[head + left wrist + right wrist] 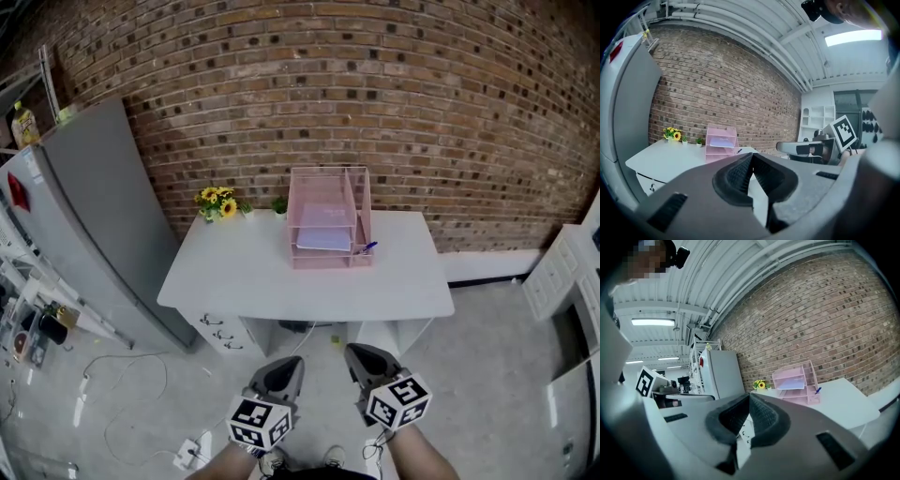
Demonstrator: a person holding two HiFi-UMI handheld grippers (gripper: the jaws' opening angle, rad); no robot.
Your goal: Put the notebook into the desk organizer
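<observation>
Pink desk organizer (323,261) — boxy, tiered

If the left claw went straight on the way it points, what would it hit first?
Probably the front edge of the white desk, short of the pink organizer; depth is unclear.

Pink desk organizer (330,187) at rear of white tabletop (234,277), by brick wall (394,103). Notebook (323,239) lies in one tray; blue pen (367,247) at right front. Left gripper (285,364) and right gripper (360,356) short of tabletop, fingers together.
</observation>
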